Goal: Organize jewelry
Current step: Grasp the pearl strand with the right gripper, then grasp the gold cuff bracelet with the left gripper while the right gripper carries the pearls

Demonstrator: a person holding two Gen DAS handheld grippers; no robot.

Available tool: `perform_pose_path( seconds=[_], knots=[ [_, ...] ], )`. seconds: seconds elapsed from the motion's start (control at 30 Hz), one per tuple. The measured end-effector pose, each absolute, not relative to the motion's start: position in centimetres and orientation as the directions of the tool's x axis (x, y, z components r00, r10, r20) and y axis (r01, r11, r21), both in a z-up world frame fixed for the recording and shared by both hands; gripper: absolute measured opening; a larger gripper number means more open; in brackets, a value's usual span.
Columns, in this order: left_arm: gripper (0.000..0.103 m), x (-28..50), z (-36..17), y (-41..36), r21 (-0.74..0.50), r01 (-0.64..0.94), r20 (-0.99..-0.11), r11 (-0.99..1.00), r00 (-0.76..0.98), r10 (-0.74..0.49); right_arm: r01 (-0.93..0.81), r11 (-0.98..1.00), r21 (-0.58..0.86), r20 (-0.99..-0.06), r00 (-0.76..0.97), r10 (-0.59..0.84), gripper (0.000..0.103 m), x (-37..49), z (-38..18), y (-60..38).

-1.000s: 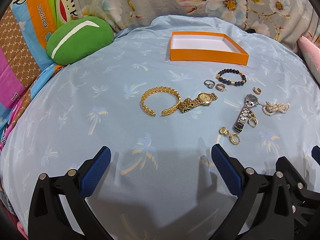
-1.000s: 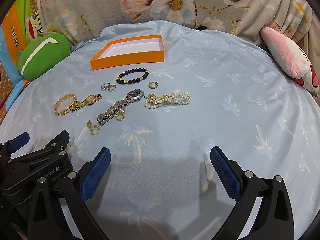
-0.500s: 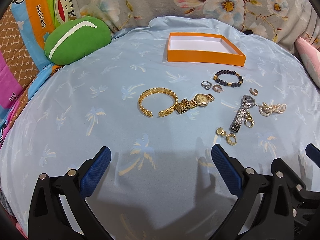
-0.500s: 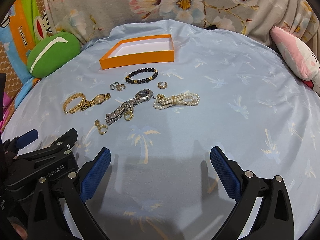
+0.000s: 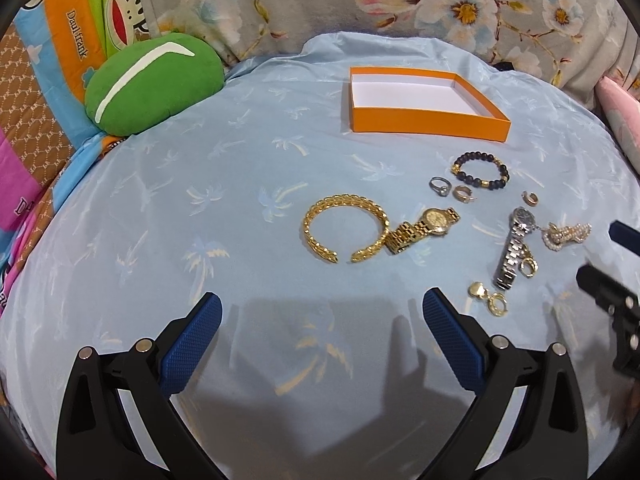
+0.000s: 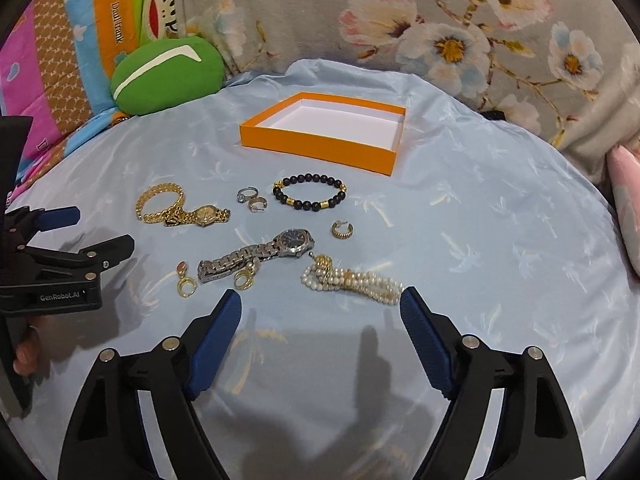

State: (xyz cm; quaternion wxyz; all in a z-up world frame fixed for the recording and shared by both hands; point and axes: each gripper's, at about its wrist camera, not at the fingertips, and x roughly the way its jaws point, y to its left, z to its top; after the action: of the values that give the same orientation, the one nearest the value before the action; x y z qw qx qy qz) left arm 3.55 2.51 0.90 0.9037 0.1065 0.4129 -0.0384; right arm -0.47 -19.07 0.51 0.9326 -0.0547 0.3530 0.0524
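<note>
An empty orange box (image 5: 424, 98) (image 6: 324, 130) sits at the back of the blue sheet. In front of it lie a black bead bracelet (image 6: 309, 191), a gold bangle (image 5: 344, 226), a gold watch (image 5: 424, 229), a silver watch (image 6: 260, 254), a pearl bracelet (image 6: 352, 278), several rings and gold earrings (image 5: 490, 298). My left gripper (image 5: 322, 330) is open and empty, just in front of the bangle. My right gripper (image 6: 320, 318) is open and empty, close in front of the pearl bracelet and silver watch.
A green cushion (image 5: 150, 82) lies at the back left. A floral cloth (image 6: 460, 40) rises behind the box. A pink pillow (image 6: 624, 200) is at the right edge. The left gripper's body (image 6: 60, 268) shows at the left of the right wrist view.
Both grippers have moved forward toward the jewelry. The right gripper has come much closer to the pearl bracelet and silver watch. Nothing has been picked up.
</note>
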Motion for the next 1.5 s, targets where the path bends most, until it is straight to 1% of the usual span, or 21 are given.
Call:
perform_pose_path(
  seconds=[0.07,0.23,0.3,0.37,0.4,0.47,0.53,0.63,0.73,0.77,0.87,1.03,1.17,1.27,1.47,1.5],
  knots=[
    [0.098,4.1,0.8,2.8,0.15,0.152,-0.76,0.977,0.65,0.016,-0.151,0.987,-0.064,-0.664,0.744,0.071,0.072,0.5,0.6,-19.6],
    [0.098,5.0,0.5,3.4,0.135,0.132,-0.744,0.982,0.668,0.013,-0.205,0.979,-0.008,-0.696,0.704,0.141,0.07,3.1,-0.1,-21.0],
    [0.098,5.4,0.3,3.6,0.129,0.133,-0.748,0.983,0.663,0.009,-0.225,0.974,0.013,-0.719,0.675,0.166,0.063,3.7,-0.5,-21.0],
    [0.098,5.6,0.3,3.7,0.123,0.133,-0.747,0.983,0.665,0.003,-0.233,0.972,0.016,-0.731,0.66,0.17,0.053,4.0,-0.8,-20.9],
    [0.098,5.7,0.4,3.7,0.125,0.133,-0.744,0.983,0.668,0.004,-0.232,0.973,0.016,-0.738,0.653,0.168,0.052,4.1,-0.9,-20.7],
    [0.098,5.8,0.3,3.7,0.129,0.133,-0.741,0.983,0.671,0.006,-0.232,0.972,0.03,-0.755,0.632,0.174,0.041,4.0,-1.3,-20.5],
    [0.098,6.1,0.2,3.7,0.113,0.139,-0.754,0.984,0.657,-0.006,-0.211,0.976,0.05,-0.758,0.628,0.174,0.036,3.6,-1.4,-20.4],
    [0.098,6.6,0.0,3.7,0.095,0.139,-0.769,0.986,0.639,-0.015,-0.158,0.983,0.098,-0.763,0.622,0.176,0.021,3.1,-1.4,-20.5],
    [0.098,6.7,-0.1,3.8,0.086,0.134,-0.773,0.987,0.634,-0.019,-0.094,0.982,0.164,-0.761,0.622,0.187,0.02,2.3,-1.4,-20.9],
    [0.098,6.7,-0.2,3.8,0.083,0.133,-0.775,0.988,0.632,-0.02,-0.073,0.981,0.177,-0.758,0.626,0.184,0.016,2.0,-1.5,-21.0],
    [0.098,6.9,-0.2,3.9,0.075,0.13,-0.777,0.989,0.629,-0.024,-0.014,0.976,0.215,-0.745,0.644,0.174,0.016,1.3,-1.6,-21.0],
    [0.098,8.1,-0.3,3.8,0.084,0.125,-0.781,0.989,0.625,-0.013,0.018,0.987,0.161,-0.741,0.663,0.108,0.016,0.8,-1.5,-19.9],
    [0.098,9.2,-0.5,3.4,0.102,0.134,-0.786,0.986,0.618,-0.002,0.028,0.985,0.17,-0.741,0.663,0.11,0.016,0.8,-1.6,-20.0],
    [0.097,9.9,-0.8,3.3,0.073,0.153,-0.805,0.986,0.592,-0.032,0.033,0.984,0.176,-0.74,0.664,0.11,0.017,0.8,-1.7,-20.0],
    [0.097,11.2,-0.7,2.2,0.096,0.159,-0.795,0.983,0.606,-0.02,0.039,0.983,0.177,-0.74,0.664,0.107,0.017,0.8,-1.7,-20.0],
    [0.095,11.3,-0.7,2.0,0.095,0.159,-0.795,0.983,0.607,-0.021,0.039,0.983,0.178,-0.74,0.664,0.107,0.017,0.8,-1.7,-20.0]
  ],
)
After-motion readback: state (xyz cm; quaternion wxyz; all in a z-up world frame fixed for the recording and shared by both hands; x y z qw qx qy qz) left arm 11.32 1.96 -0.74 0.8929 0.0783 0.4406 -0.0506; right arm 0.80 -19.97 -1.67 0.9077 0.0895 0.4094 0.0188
